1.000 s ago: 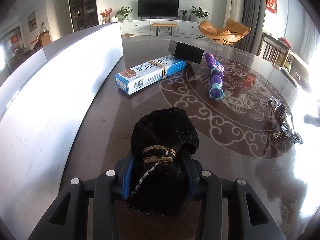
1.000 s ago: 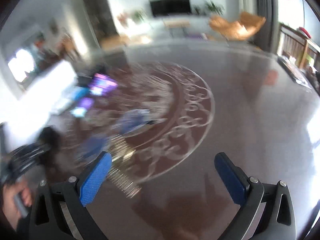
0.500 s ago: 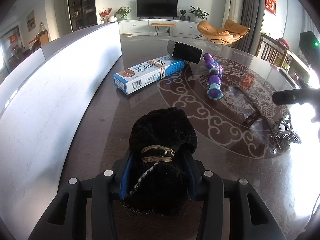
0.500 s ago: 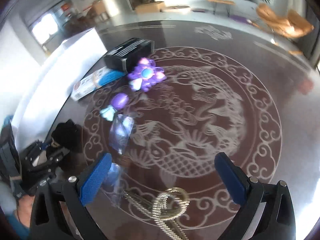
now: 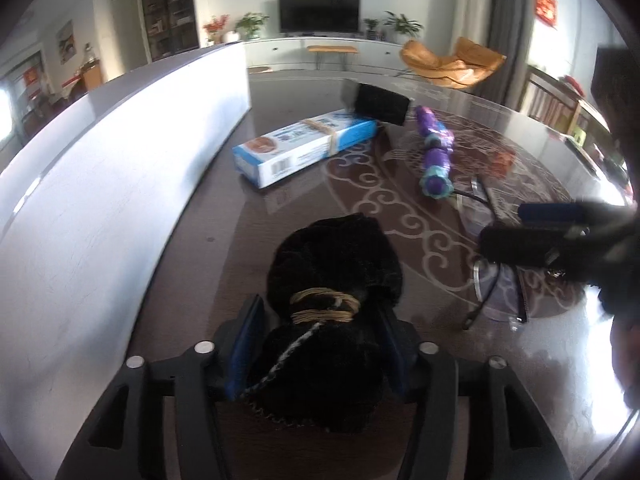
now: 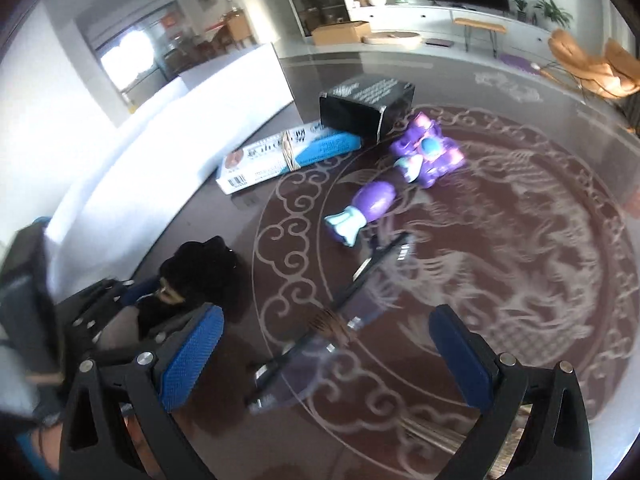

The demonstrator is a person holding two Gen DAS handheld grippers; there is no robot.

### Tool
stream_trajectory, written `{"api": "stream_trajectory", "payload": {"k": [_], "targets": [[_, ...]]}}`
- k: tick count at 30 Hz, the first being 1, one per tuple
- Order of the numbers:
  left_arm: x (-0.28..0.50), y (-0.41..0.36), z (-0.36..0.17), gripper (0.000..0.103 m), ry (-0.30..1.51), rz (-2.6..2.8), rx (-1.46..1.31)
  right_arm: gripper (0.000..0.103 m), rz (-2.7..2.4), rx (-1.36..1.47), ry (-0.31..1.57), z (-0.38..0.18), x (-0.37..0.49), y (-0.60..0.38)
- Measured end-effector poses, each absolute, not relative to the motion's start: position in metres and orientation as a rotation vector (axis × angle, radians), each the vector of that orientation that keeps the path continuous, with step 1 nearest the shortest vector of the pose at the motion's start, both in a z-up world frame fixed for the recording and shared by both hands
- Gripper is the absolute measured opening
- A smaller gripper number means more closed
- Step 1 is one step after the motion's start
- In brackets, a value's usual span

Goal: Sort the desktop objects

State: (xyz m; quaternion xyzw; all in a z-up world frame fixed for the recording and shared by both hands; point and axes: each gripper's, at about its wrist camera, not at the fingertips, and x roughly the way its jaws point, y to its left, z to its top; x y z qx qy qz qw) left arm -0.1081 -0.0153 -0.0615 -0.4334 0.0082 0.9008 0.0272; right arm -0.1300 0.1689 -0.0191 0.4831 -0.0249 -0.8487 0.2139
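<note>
My left gripper (image 5: 316, 344) is shut on a black fuzzy bundle (image 5: 332, 280) tied with tan string, resting on the dark table; it also shows in the right wrist view (image 6: 196, 272). My right gripper (image 6: 328, 356) is open and empty, hovering over a clear pair of glasses (image 6: 340, 320) with dark arms; in the left wrist view the right gripper (image 5: 560, 236) hangs above the glasses (image 5: 496, 292). Farther back lie a blue-and-white box (image 5: 304, 148) (image 6: 288, 152), a black box (image 5: 380, 104) (image 6: 364, 104) and a purple toy (image 5: 436, 156) (image 6: 400, 168).
A white wall-like panel (image 5: 100, 168) runs along the table's left side. The table (image 6: 520, 240) has a pale swirl and fish pattern. A small orange object (image 5: 502, 160) lies at the far right. Thin metal wires (image 6: 432, 432) lie under my right gripper.
My right gripper has swung left and down toward the glasses and the left gripper. The left gripper with the black bundle has barely moved.
</note>
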Motion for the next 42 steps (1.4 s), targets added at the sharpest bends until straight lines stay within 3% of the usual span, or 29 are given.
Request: {"api": "stream_trajectory", "payload": {"k": [2,4,7,9,11,13,17,19,21,23,27,29,36,37,38,39,40,42], "targets": [[-0.108,-0.021,-0.061,0.055,-0.014,2.787,-1.337,0.102,-2.382,1.364,-0.028,-0.031,-0.132,0.158],[-0.108,-0.022,-0.061,0.056,-0.019,2.784,-1.334,0.091,-2.443,1.335,0.083,-0.033,-0.125,0.148],[-0.109,-0.018,-0.062,0.065,0.015,2.769,-1.339,0.065,-2.491,1.291,0.234,-0.034,-0.114,0.147],[-0.109,-0.015,-0.063,0.073,0.034,2.750,-1.342,0.032,-2.505,1.263,0.239,-0.033,-0.109,0.159],[-0.110,-0.014,-0.064,0.082,0.034,2.736,-1.343,0.024,-2.520,1.271,0.221,-0.032,-0.103,0.177],[-0.110,-0.017,-0.064,0.087,0.005,2.731,-1.344,0.024,-2.520,1.274,0.188,-0.032,-0.093,0.194],[-0.111,-0.022,-0.064,0.094,-0.055,2.725,-1.342,0.027,-2.499,1.255,0.200,-0.029,-0.068,0.209],[-0.111,-0.019,-0.065,0.094,-0.026,2.725,-1.354,0.038,-2.481,1.246,0.229,-0.028,-0.064,0.211],[-0.112,-0.013,-0.066,0.099,0.035,2.722,-1.382,0.062,-2.455,1.244,0.242,-0.028,-0.062,0.207],[-0.112,-0.008,-0.068,0.103,0.086,2.712,-1.401,0.078,-2.440,1.256,0.275,-0.031,-0.060,0.201],[-0.114,-0.009,-0.070,0.103,0.085,2.692,-1.403,0.096,-2.421,1.261,0.279,-0.037,-0.061,0.191],[-0.115,-0.009,-0.070,0.103,0.086,2.685,-1.408,0.103,-2.390,1.295,0.303,-0.040,-0.066,0.183],[-0.132,-0.005,-0.067,0.100,0.131,2.578,-1.531,0.102,-2.275,1.442,0.349,-0.041,-0.081,0.178],[-0.129,-0.004,-0.064,0.067,0.135,2.593,-1.484,0.098,-2.267,1.463,0.341,-0.040,-0.084,0.180],[-0.125,-0.003,-0.059,0.029,0.142,2.605,-1.421,0.075,-2.288,1.467,0.333,-0.038,-0.086,0.182],[-0.123,-0.001,-0.057,0.030,0.155,2.594,-1.412,0.031,-2.315,1.457,0.344,-0.034,-0.086,0.184],[-0.120,0.000,-0.057,0.030,0.148,2.579,-1.400,0.010,-2.327,1.448,0.333,-0.029,-0.087,0.188],[-0.108,0.001,-0.055,0.030,0.142,2.570,-1.359,0.012,-2.337,1.459,0.291,-0.025,-0.088,0.196]]}}
